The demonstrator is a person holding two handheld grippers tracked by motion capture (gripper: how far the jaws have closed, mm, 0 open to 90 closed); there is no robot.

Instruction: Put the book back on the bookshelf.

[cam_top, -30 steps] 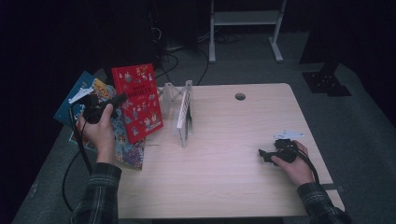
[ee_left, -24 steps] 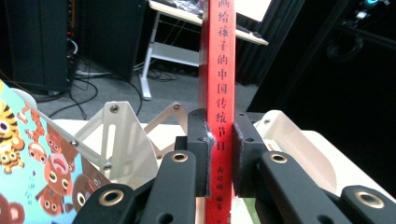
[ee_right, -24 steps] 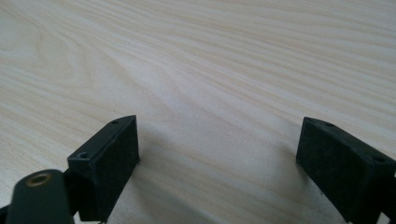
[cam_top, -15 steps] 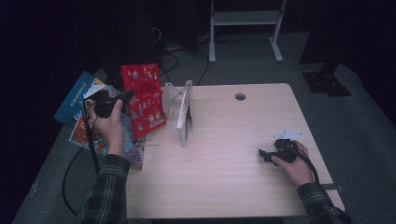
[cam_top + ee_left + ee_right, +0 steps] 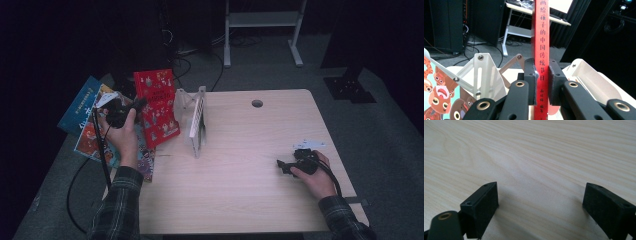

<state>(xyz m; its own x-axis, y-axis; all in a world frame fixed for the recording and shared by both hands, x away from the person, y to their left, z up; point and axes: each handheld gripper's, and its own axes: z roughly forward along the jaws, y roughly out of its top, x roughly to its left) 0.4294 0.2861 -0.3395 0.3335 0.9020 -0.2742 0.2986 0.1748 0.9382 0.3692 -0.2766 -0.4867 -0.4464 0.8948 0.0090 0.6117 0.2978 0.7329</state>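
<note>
Left gripper (image 5: 541, 82) clamped on the spine of a red book (image 5: 541, 37), held upright just before a white rack (image 5: 482, 77). Right gripper (image 5: 540, 207), jaws wide apart, resting on the table (image 5: 536, 152).

My pale wooden table (image 5: 240, 150) carries a white book stand (image 5: 196, 120); picture books (image 5: 90, 131) lie left of that stand.
</note>
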